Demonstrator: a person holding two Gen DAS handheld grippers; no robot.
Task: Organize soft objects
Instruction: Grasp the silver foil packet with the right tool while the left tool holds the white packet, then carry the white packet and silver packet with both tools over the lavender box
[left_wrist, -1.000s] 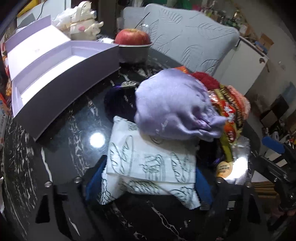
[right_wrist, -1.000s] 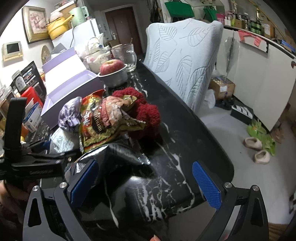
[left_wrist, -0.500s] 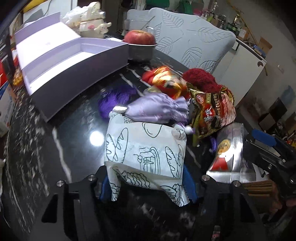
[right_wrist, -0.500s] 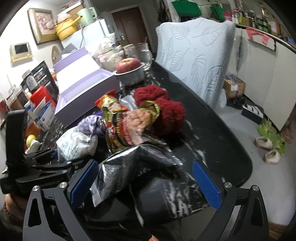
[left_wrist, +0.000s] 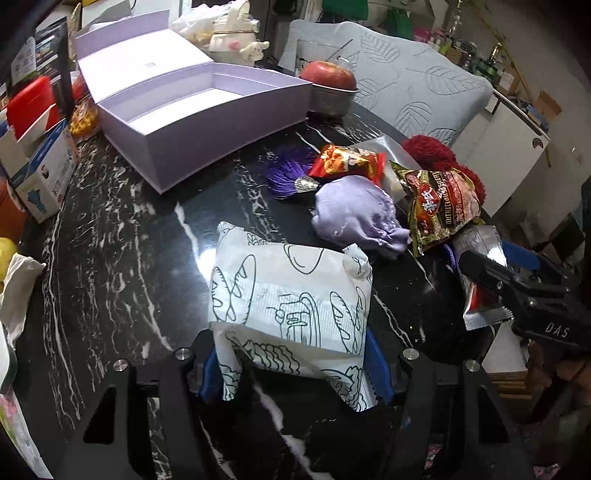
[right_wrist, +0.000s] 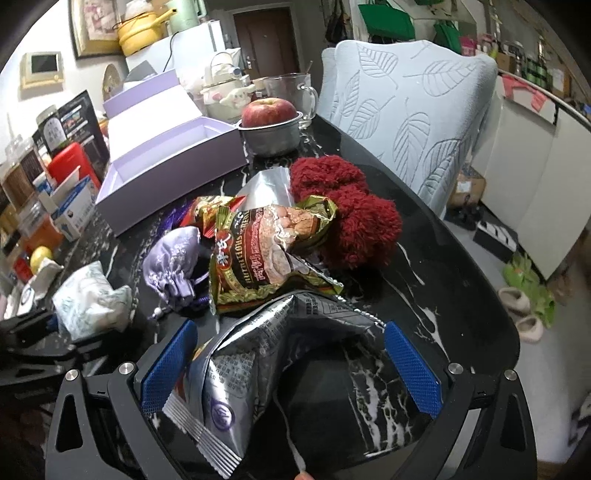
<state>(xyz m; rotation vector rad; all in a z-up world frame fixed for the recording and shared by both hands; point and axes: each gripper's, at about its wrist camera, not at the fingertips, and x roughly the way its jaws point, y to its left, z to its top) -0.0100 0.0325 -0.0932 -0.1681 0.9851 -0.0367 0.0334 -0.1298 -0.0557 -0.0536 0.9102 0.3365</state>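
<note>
One white packet (left_wrist: 288, 299) printed with black bread drawings, crumpled.

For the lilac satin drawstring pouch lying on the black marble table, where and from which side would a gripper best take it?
Grip the lilac satin drawstring pouch at its gathered neck, coming from the near table edge. The cinched end points that way and is narrower than the full body, so the fingers could probably close around it. The nut snack bag crowds its right side; the left side, over bare black marble table, looks free.
</note>
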